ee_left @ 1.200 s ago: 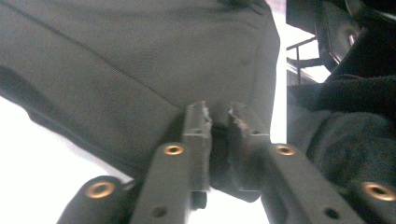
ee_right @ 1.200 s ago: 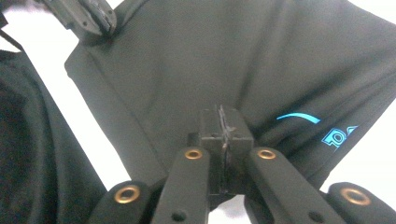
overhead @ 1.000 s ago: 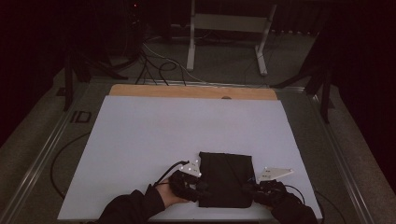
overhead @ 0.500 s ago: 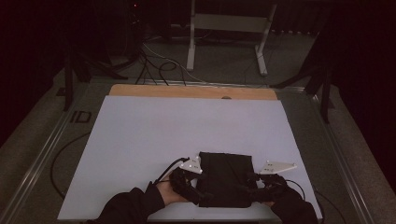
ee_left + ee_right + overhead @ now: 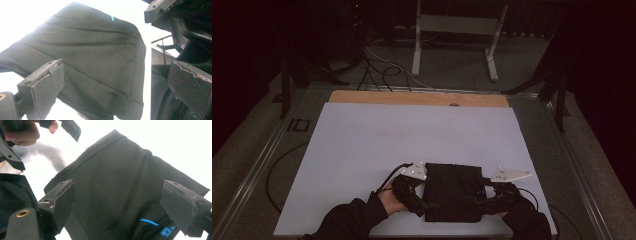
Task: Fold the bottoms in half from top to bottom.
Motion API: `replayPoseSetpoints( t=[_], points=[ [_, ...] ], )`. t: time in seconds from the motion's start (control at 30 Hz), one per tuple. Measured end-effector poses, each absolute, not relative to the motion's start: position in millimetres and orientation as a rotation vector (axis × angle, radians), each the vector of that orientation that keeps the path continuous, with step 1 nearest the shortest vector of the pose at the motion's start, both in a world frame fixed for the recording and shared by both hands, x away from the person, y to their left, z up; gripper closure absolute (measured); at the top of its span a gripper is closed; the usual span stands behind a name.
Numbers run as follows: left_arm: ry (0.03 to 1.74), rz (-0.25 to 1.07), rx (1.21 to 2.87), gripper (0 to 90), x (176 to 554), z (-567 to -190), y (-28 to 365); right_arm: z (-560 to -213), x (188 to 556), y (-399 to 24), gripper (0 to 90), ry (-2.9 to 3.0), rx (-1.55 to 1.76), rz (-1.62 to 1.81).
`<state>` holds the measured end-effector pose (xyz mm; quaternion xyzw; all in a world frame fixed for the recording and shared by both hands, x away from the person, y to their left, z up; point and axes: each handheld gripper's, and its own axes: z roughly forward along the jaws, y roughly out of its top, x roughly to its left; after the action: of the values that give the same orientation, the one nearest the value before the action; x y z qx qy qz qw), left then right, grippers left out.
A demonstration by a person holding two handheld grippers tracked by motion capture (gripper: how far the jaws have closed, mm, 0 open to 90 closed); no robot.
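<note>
The folded black garment (image 5: 453, 192) lay flat on the white desk (image 5: 362, 145), near its front edge, between the left gripper (image 5: 419, 197) and right gripper (image 5: 487, 200). Both sets of jaws had just been opening and stood released, gripping nothing (cloth lay beyond them). It bore small blue markings.

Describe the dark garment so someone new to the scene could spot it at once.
Start at the white table top and go to its near edge, between the left gripper and the right gripper. There lies the folded black garment, a flat rectangle. It is the one dark cloth on the white surface, with small blue markings near one edge.
</note>
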<state>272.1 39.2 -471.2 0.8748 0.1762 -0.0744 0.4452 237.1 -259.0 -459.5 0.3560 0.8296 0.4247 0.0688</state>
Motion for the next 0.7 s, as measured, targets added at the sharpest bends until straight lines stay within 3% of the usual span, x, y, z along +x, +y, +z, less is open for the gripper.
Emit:
replayPoseSetpoints(
  t=[0.7],
  points=[
    [0.606,0.035,2.116,0.0,281,-441,50,-428,250,-255,10.0,2.387,1.056,1.237]
  ],
)
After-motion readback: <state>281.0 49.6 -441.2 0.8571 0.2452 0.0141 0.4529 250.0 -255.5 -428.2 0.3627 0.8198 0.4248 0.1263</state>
